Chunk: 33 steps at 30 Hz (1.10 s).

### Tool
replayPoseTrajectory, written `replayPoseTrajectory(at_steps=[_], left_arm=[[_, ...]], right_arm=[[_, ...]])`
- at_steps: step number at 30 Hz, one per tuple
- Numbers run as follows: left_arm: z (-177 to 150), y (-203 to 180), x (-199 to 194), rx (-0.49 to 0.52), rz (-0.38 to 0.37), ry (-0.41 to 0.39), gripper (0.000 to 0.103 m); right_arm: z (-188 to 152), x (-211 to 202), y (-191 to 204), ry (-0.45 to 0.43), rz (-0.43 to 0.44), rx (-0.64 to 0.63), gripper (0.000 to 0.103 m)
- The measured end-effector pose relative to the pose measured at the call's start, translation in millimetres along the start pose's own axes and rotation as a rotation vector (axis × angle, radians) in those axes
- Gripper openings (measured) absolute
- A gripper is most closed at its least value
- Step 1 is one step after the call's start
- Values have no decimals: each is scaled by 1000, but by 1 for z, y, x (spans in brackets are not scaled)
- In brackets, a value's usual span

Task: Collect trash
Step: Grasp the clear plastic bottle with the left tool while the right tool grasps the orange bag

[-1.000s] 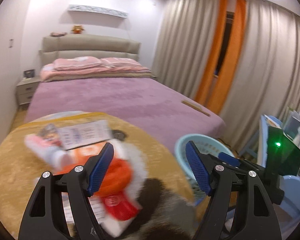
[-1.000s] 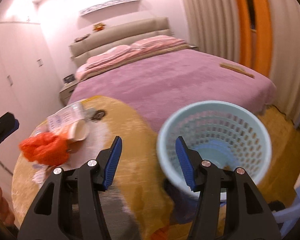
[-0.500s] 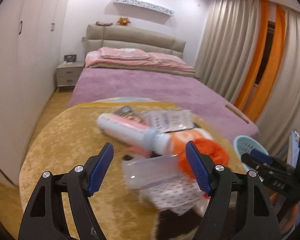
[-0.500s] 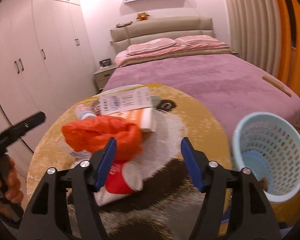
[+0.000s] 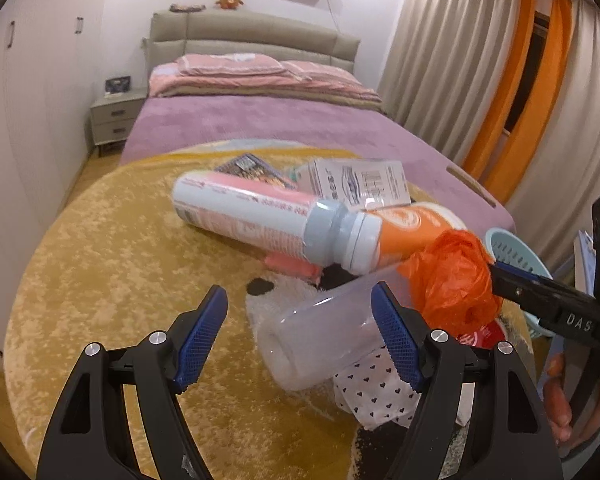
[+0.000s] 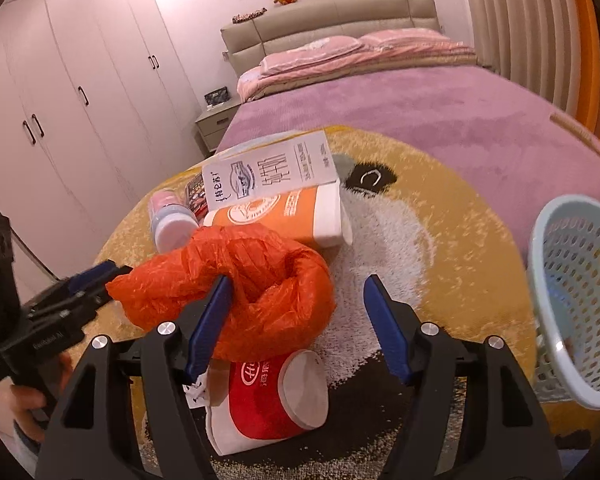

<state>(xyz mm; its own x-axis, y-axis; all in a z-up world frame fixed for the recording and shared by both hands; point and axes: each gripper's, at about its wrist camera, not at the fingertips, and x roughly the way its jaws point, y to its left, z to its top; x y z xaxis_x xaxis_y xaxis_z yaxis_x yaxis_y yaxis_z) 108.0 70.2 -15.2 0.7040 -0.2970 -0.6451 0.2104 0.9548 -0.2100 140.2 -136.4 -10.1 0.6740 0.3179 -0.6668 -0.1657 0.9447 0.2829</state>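
Two tools, left (image 5: 298,334) and right (image 6: 296,326), both gaping and empty, the right's jaws just widened, over one rug (image 5: 112,256): one bottle (image 5: 260,220), two cups (image 6: 276,396), one orange bag (image 6: 240,284), one basket (image 6: 576,280).

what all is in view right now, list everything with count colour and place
orange plastic bag: 1, orange, crumpled on the rug, between the right claw's fingers
red paper cup: 1, red and white, on its side under the bag
orange paper cup: 1, orange and white, on its side behind the bag
white carton: 1, white, printed, atop the orange cup
pink bottle: 1, pink and white, grey cap, lying on the rug
clear container: 1, clear, on its side by the left claw
heart-print paper: 1, white, black hearts, beneath the container
basket: 1, pale blue, right of the rug
rug: 1, yellow, round
bed: 1, purple cover
left claw: open
right claw: just opened wider
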Motion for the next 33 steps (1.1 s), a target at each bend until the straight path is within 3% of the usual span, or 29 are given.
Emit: replayPoseTrajectory(at_steps=[3,7,13,21,33], left_arm=[[-3,-2,4,11,-26,16,73],[-7,-8,5,25,-71,32,71],[-18,-20,-5,63,-103,51,70],[-18,-40,-16,135,-145,105,67],[-1,-66,25,235,-73,215,67]], right_arm=[[-1,3,1,15,8,-7,64],[-3,5,9,23,-14,-55,38],[-8,-1,13,-3,-45,-88,22],[-7,-19,0,-50,-59,-59,17],[-2,-51,-28,-112,-142,-40,16]])
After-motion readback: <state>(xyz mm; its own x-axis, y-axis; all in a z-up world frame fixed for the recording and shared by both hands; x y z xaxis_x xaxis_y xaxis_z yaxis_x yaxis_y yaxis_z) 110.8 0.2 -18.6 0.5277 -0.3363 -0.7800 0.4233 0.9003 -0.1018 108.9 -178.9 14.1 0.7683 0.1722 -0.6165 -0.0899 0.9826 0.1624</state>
